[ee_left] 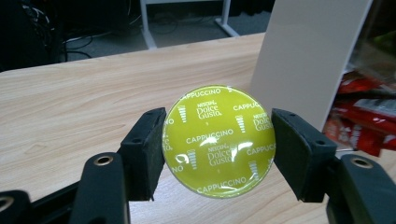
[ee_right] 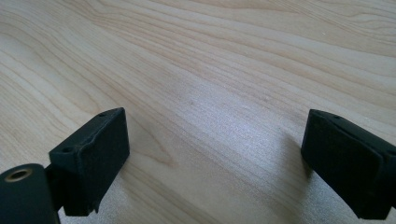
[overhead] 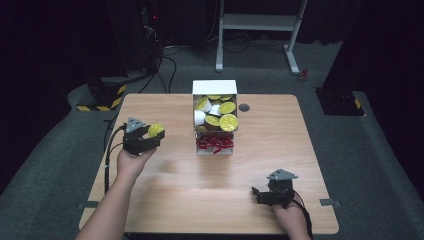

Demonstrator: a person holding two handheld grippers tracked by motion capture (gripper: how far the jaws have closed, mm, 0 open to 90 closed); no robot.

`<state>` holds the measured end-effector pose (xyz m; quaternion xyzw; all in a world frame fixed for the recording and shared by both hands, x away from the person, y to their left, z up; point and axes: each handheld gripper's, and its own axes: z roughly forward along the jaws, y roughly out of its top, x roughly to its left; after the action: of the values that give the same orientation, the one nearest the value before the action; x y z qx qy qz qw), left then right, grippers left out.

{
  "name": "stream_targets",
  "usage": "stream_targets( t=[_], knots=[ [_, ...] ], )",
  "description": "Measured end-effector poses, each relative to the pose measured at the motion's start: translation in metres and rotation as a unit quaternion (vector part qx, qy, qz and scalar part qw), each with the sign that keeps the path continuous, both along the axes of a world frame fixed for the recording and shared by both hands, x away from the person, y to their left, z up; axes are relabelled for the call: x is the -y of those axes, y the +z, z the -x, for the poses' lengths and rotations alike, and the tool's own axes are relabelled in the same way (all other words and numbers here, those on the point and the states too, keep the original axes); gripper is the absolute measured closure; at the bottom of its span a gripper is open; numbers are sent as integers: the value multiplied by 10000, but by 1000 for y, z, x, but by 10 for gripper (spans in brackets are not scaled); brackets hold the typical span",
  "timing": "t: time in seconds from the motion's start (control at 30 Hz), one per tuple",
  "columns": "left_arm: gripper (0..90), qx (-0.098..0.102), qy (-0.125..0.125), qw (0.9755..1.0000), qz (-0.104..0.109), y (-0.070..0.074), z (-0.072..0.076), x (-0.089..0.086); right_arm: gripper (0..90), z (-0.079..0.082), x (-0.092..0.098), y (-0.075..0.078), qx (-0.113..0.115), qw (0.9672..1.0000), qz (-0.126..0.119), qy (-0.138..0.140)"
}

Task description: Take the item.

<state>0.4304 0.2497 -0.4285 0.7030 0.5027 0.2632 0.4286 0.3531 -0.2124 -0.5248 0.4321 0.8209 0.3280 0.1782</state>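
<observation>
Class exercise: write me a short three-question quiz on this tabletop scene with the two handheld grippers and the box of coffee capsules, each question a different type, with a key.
1. True or false: the left gripper is shut on a yellow-green capsule.
2. What word is printed repeatedly on that capsule's lid?
3. What lies between the right gripper's jaws? A) a capsule B) a red packet C) nothing but bare table

Key: 1 true; 2 Cappuccino; 3 C
</observation>
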Motion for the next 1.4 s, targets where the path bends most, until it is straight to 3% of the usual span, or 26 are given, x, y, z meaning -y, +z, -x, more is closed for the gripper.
stream_targets(
  t=[0.3,0.37,0.6,0.77,0.97,1.3,1.4],
  knots=[
    [385,-304,46,9994,-125,-19,-16,11,76,0,0,0,-6,10000,-3,2],
    [385,-490,50,9987,-137,-31,-22,17,77,0,0,0,-5,10000,-2,4],
    [385,-829,63,9959,-345,-53,-32,24,77,0,0,0,-5,10000,-2,4],
    [385,-991,122,9945,-322,-66,-35,25,76,0,0,0,-1,10000,2,19],
    [384,-1085,171,9936,-248,-77,-37,23,76,0,0,0,-2,10000,1,22],
    [378,-1086,201,9938,-129,-78,-39,22,77,0,0,0,-2,10000,1,22],
    [304,-1132,204,9933,-93,-79,-39,23,77,0,0,0,-1,10000,1,23]
  ],
)
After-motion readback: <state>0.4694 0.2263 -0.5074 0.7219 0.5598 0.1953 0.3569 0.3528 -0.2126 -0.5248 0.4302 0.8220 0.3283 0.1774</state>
